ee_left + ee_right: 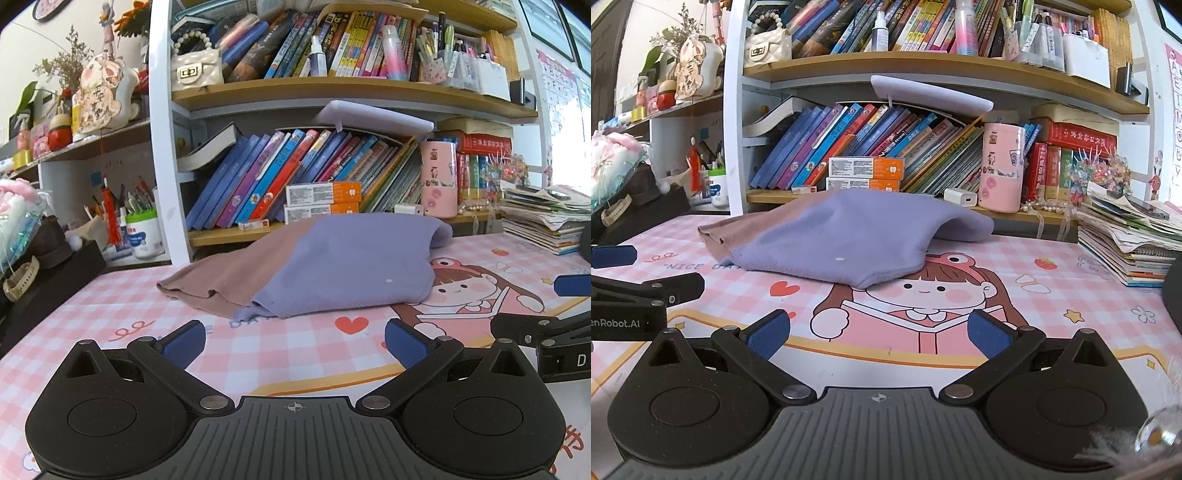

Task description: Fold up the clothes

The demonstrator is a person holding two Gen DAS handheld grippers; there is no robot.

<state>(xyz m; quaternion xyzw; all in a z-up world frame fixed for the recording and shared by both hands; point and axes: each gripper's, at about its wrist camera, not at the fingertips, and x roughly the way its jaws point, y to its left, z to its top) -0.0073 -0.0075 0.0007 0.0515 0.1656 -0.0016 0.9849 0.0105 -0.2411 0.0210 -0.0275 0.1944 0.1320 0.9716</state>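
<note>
The lavender sweater [343, 266] lies heaped over a tan garment [229, 273] at the far side of the surface [110, 302], near the bookshelf [923, 62]. Left gripper [294, 341] and right gripper [878, 332] hover short of it, jaws spread, empty. Folding looks unstarted; next, reach forward and pinch the near hem.

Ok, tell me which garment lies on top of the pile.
The purple garment. It overlaps the brown garment, which shows only along the pile's left side.

clothes [325, 266] on mat [110, 295], bookshelf [332, 88] behind
</note>
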